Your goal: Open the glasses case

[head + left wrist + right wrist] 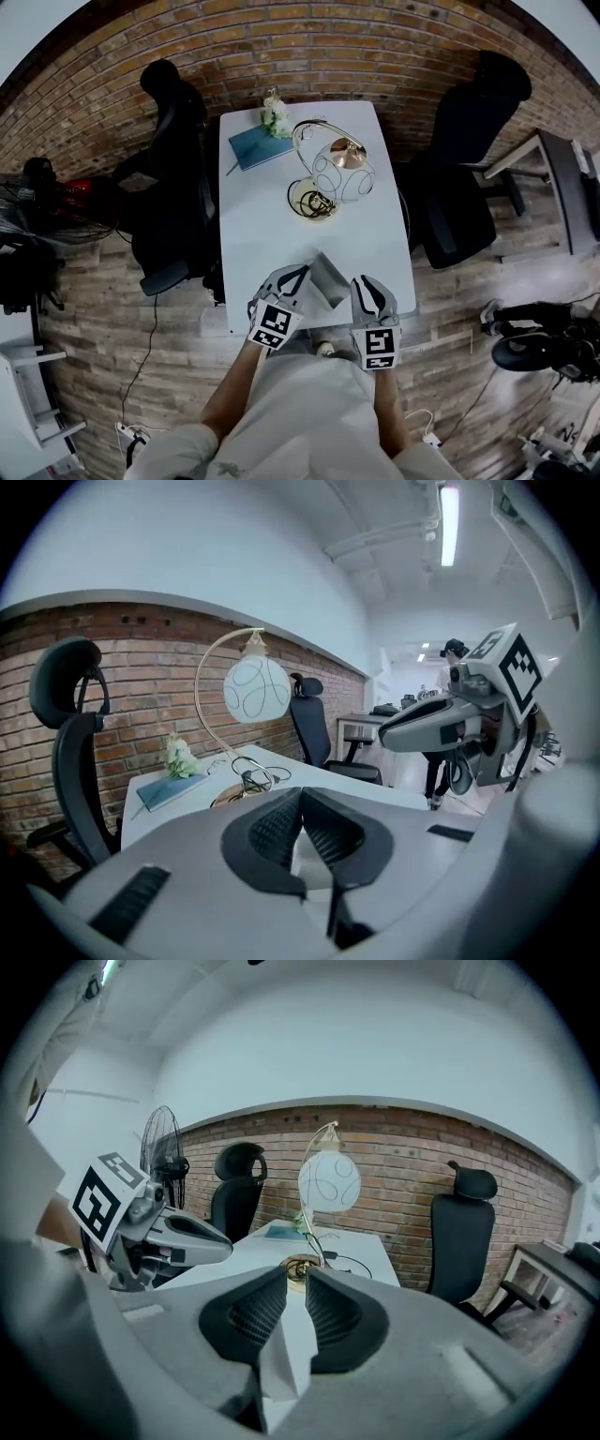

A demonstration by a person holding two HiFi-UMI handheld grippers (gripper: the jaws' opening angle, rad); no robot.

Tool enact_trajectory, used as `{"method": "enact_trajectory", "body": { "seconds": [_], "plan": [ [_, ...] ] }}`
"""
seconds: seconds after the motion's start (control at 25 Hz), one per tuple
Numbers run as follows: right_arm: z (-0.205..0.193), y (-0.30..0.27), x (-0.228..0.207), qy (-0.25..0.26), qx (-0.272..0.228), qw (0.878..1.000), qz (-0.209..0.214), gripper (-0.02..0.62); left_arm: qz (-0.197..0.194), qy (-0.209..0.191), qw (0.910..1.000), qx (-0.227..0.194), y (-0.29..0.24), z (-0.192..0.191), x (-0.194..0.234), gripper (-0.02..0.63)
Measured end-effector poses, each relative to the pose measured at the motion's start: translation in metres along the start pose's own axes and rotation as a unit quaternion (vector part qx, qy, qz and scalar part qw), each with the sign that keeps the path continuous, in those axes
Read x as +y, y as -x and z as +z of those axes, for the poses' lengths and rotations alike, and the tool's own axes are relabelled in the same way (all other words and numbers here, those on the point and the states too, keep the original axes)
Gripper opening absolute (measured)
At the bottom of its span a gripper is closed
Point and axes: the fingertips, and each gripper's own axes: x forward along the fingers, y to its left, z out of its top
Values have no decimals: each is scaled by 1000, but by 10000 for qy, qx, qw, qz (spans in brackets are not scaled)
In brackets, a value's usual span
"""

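Grey glasses case (pixel 328 277) is seen at lower centre of the head view, at the near edge of the white worktop (pixel 262 220), gripped from both sides. Left claw (pixel 300 277) is closed on the case's left side. Right claw (pixel 360 284) is pinched almost together on a thin pale edge of it. Lamp (pixel 339 171), blue notebook (pixel 256 146) and flowers (pixel 275 115) are placed toward the upper part of the worktop, well apart from the case.

Grey glasses case (pixel 328 278) is held between left hand-held gripper (pixel 296 278) and right hand-held gripper (pixel 366 287) at white table's (pixel 253 216) near edge; lamp (pixel 342 171) and blue notebook (pixel 253 147) are seen behind.
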Motion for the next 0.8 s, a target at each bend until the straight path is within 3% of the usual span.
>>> {"method": "enact_trajectory", "body": {
  "seconds": [0.32, 0.8],
  "plan": [
    [28, 8, -5, 131, -269, 9995, -142, 60, -8, -45, 9989, -471, 11, 39, 0, 6],
    [42, 3, -10, 170, -313, 9990, -269, 60, -42, -64, 9977, -674, 11, 59, 7, 6]
  ]
}}
